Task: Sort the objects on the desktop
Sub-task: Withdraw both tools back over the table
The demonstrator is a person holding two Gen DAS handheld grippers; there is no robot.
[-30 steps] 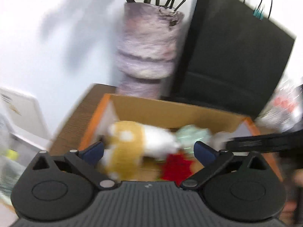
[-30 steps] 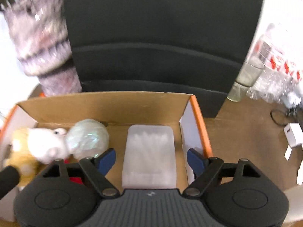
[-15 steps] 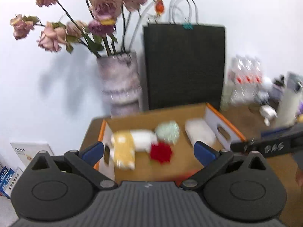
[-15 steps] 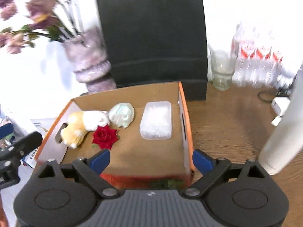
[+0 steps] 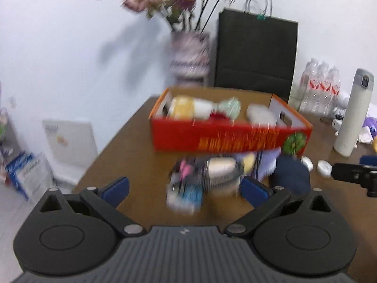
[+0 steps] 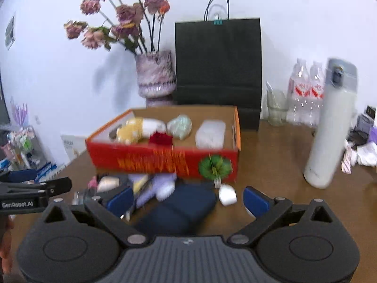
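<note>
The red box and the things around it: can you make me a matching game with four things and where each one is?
Things:
1. red rose
2. black paper bag
3. white bottle
4. dark blue pouch

Places:
A. on the table in front of the red box
B. inside the box
C. standing right of the box
D. behind the box, against the wall

Pairs: 1-B, 2-D, 3-C, 4-A

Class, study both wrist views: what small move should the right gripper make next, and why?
Probably ease the open right gripper down onto the dark blue pouch: it lies unsorted on the table, in front of the red box, directly between the fingers.
</note>
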